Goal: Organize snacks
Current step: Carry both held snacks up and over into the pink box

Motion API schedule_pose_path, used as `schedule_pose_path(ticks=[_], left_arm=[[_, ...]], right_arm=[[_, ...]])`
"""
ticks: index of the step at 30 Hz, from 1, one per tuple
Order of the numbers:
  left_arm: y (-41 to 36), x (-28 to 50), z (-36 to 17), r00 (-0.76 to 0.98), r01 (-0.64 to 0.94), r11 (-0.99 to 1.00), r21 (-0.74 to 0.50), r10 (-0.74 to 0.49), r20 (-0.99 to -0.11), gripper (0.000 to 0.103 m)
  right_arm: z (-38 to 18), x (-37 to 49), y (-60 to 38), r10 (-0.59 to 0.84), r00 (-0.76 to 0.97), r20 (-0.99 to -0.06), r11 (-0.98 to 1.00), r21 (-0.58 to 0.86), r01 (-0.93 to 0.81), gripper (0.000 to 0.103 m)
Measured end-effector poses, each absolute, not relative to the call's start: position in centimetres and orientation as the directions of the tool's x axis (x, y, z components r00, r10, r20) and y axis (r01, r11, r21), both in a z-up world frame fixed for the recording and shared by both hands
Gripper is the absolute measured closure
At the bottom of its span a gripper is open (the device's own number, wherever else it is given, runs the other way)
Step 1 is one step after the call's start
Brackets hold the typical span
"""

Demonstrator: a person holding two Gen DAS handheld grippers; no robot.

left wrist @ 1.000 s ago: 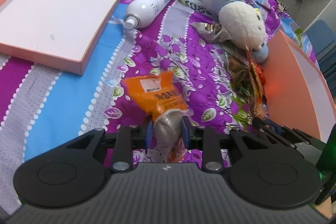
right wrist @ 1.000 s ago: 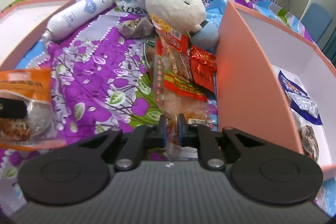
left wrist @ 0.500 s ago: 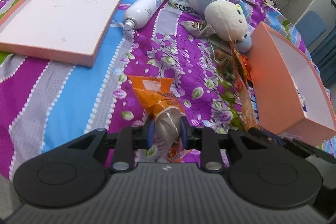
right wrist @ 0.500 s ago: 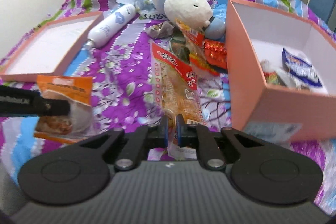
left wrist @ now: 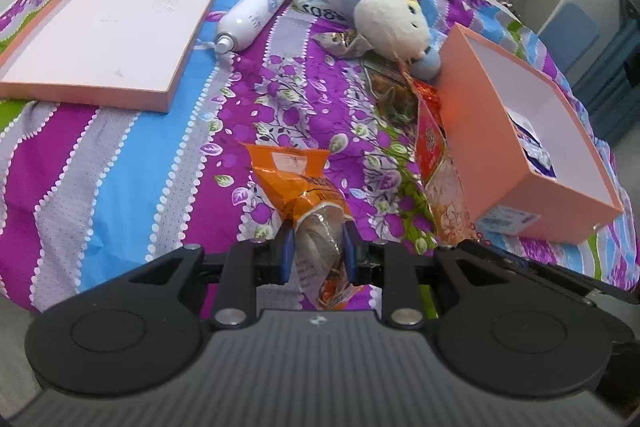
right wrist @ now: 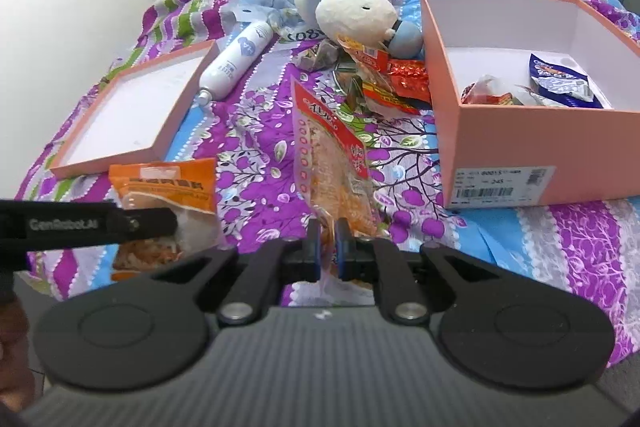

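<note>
Since a sec ago both packets have been lifted off the bedspread (left wrist: 132, 163) and carried back toward the bed's near edge: more of the bed & floor is seen in both views now. The left gripper (left wrist: 316, 253) is clamped on the clear end of the orange packet (left wrist: 298, 183), jaws part-way apart w/ the packet's bulk between them. The right gripper (right wrist: 328, 249) is nearly closed, pinched on the thin bottom edge of the red-and-clear packet (right wrist: 332, 155), which is held up on edge. Both snacks are thus airborne, near the pink box (right wrist: 516, 147) but not over it yet; judged as mid-carry, w/ drop-off into the box probably next.

Inside the box a blue packet (right wrist: 560, 79) & a red-topped one (right wrist: 486, 95) are already seen. More snacks (right wrist: 394, 79) are left piled just beside the box's left wall, touching a plush toy (right wrist: 352, 13). The box lid (left wrist: 104, 27) is laid open-side up well apart at left, a white bottle (left wrist: 252, 15) beside it. The surface is a soft purple/blue/grey floral bedspread, wrinkled, so nothing sits flat. White wall at left, dark clothing at the bed's far end, white shelving at right.
</note>
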State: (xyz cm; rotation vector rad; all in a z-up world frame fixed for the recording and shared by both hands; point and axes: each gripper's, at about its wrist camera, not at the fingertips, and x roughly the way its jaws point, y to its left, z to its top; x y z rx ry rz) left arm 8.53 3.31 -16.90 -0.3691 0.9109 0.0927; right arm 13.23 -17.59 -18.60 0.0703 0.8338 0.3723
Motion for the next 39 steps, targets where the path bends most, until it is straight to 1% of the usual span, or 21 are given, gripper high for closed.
schedule_pose_path(ticks=[10,17,26,34,39], left_arm=[[1.9,8.0,-15.2,0.611,-0.188,0.95,-0.251,-0.086,-0.787,0.075],[-0.1,9.0,-13.5,0.596,-0.118,0.973,-0.198,-0.09,-0.798,0.074],[-2.6,11.6,-9.6,0.62,-0.018,0.983,-0.18,-0.13,-0.773,0.074],[-4.6,15.4,-5.2,0.67,0.06,0.986,-0.154,-0.154,-0.726,0.074],[-6.2,18.2,-2.5,0.699,0.102,0.984,-0.148,-0.177,-0.693,0.074]], right_arm=[[-16.5,11.3,-18.8,0.365,0.631,-0.684,0.929,0.224,-0.295,0.095],[-14.5,10.7,-19.9,0.38,0.658,-0.651,0.925,0.253,-0.283,0.096],[-11.4,11.6,-21.9,0.362,0.717,-0.596,0.931,0.264,-0.251,0.097],[-7.4,13.2,-24.2,0.362,0.783,-0.506,0.925,0.297,-0.236,0.097],[-4.9,15.1,-26.0,0.329,0.832,-0.447,0.935,0.281,-0.219,0.097]])
